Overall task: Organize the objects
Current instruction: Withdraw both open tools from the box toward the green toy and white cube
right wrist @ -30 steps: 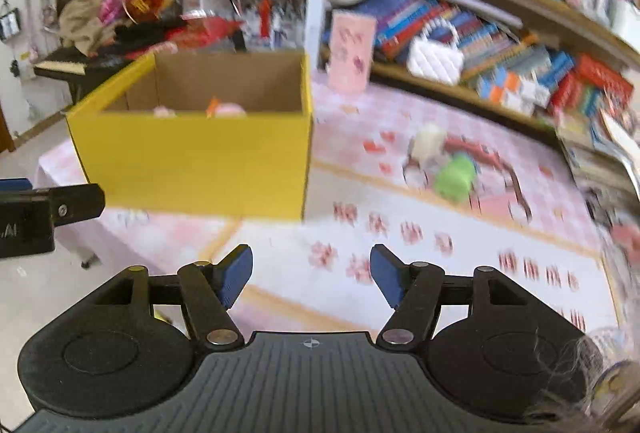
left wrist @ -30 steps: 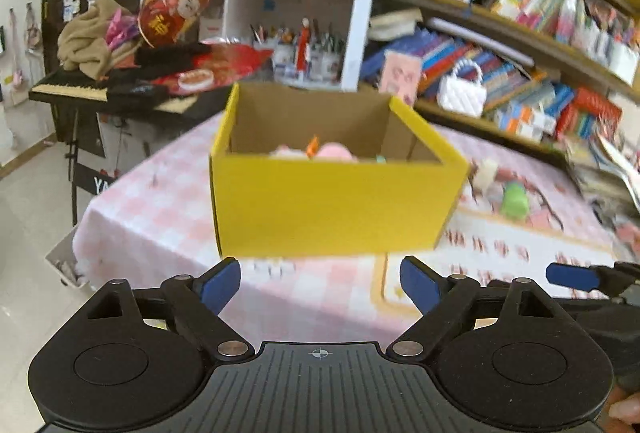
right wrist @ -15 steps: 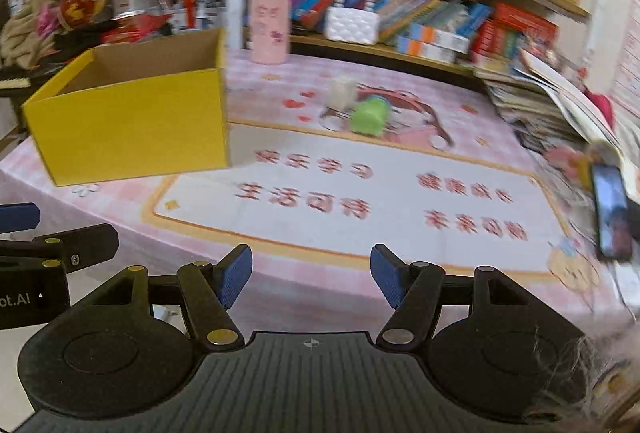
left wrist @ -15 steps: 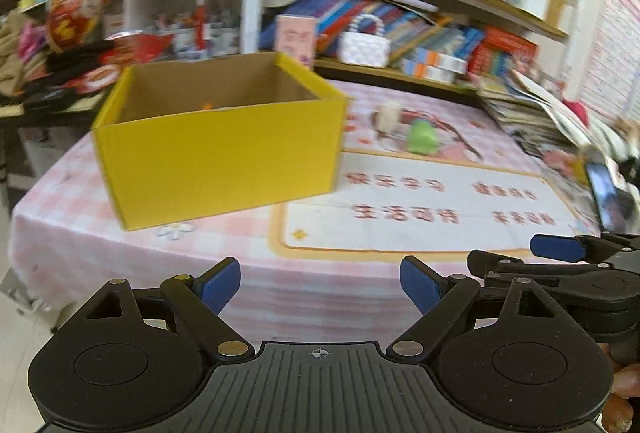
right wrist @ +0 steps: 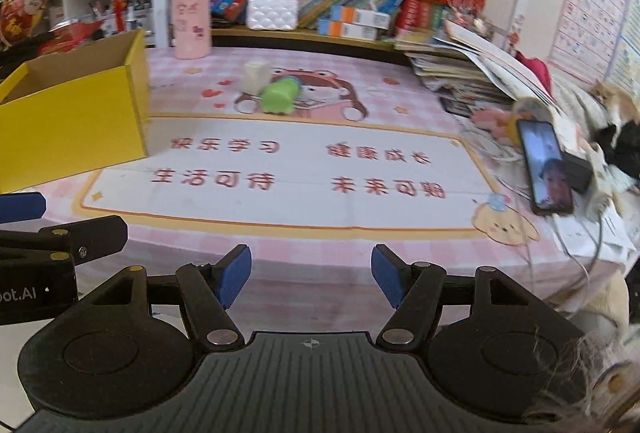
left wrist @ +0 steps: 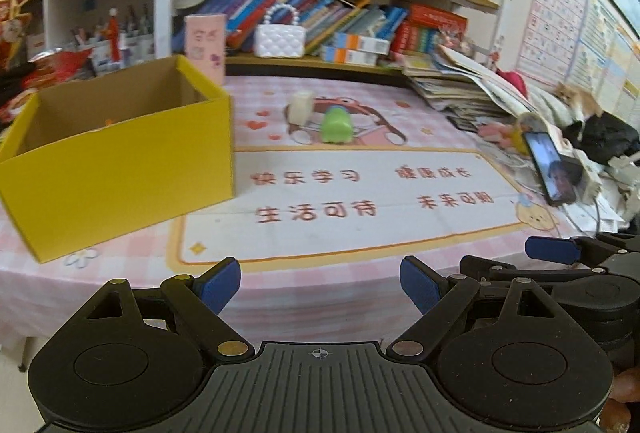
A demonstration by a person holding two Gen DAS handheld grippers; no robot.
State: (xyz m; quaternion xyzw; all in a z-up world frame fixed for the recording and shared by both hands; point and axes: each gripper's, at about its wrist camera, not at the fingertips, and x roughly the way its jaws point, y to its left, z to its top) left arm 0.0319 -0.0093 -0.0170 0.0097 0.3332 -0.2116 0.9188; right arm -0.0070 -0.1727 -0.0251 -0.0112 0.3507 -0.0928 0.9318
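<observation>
A yellow cardboard box (left wrist: 120, 165) stands open on the left of the pink checked table; it also shows in the right wrist view (right wrist: 72, 121). A green toy (left wrist: 337, 124) and a small cream block (left wrist: 301, 106) lie at the far middle of the table, also in the right wrist view, green toy (right wrist: 279, 95) and block (right wrist: 255, 76). My left gripper (left wrist: 320, 283) is open and empty, held off the table's near edge. My right gripper (right wrist: 311, 279) is open and empty, beside the left one.
A white mat with red characters (left wrist: 360, 193) covers the table's middle. A phone (right wrist: 544, 165) leans on stacked papers at the right. A pink canister (right wrist: 191, 23) and a white handbag (right wrist: 273, 11) stand by the bookshelf behind.
Both grippers have swung to the right. The yellow box has shifted from centre to the left of both views, and the mat, toys and phone have come into sight.
</observation>
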